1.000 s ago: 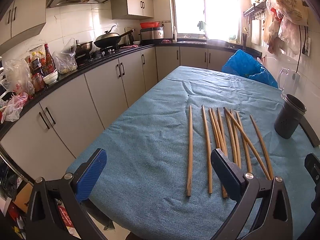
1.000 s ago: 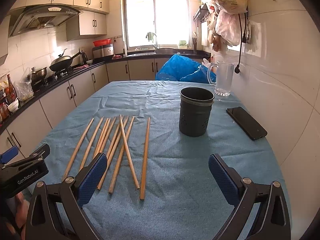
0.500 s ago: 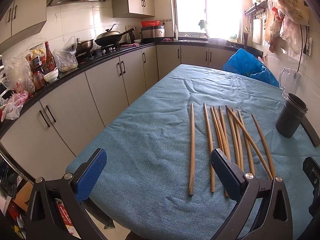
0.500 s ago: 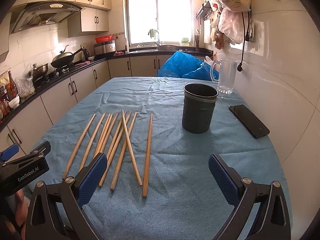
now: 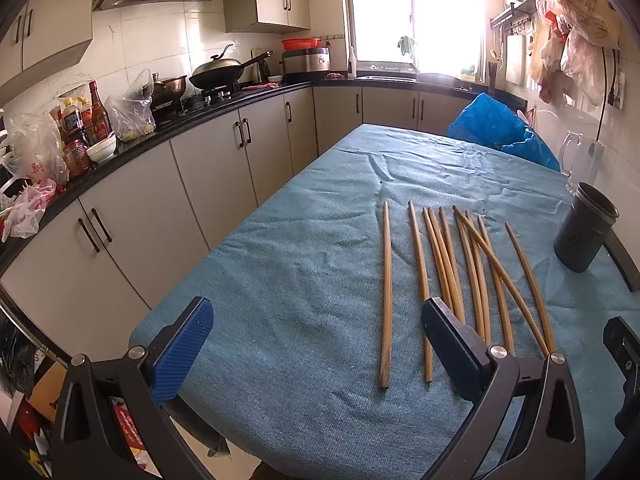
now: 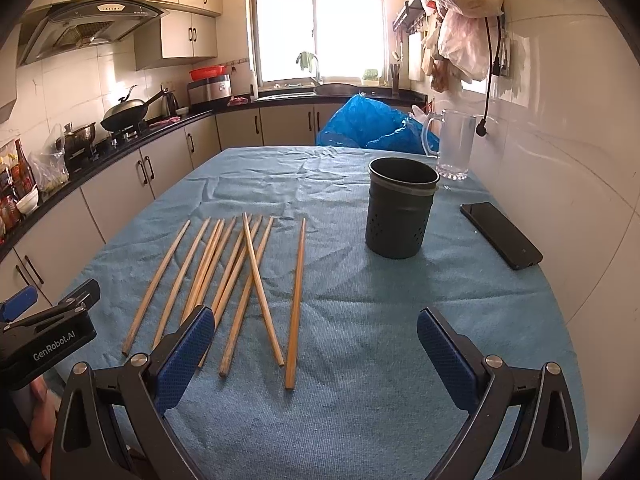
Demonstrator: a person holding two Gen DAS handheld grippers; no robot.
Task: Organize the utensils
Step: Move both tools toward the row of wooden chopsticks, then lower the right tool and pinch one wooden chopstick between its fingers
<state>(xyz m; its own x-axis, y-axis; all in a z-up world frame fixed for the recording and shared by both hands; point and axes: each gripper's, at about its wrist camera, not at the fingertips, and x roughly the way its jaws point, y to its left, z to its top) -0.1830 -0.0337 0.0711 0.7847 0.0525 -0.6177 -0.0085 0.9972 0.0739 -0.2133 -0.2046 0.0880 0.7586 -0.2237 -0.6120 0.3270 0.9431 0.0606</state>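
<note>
Several wooden chopsticks (image 5: 448,272) lie side by side on the blue tablecloth (image 5: 304,272), one crossing the others (image 6: 262,288). A dark perforated utensil holder (image 6: 400,208) stands upright and empty to their right, also seen as the holder (image 5: 584,232) in the left wrist view. My left gripper (image 5: 316,348) hovers open over the table's near edge, its right finger above the near ends of the chopsticks. My right gripper (image 6: 316,352) is open above the cloth, near the chopsticks' ends, holding nothing. The left gripper's body (image 6: 44,340) shows at the left edge of the right wrist view.
A black phone (image 6: 500,234) lies right of the holder. A glass mug (image 6: 454,144) and a blue plastic bag (image 6: 368,124) sit at the table's far end. A tiled wall borders the right side. Kitchen counter with wok (image 5: 220,70) and bottles runs along the left.
Both grippers have crept forward and slightly up over the table; the chopsticks and holder appear a little nearer. Nothing was taken hold of; both stay open.
</note>
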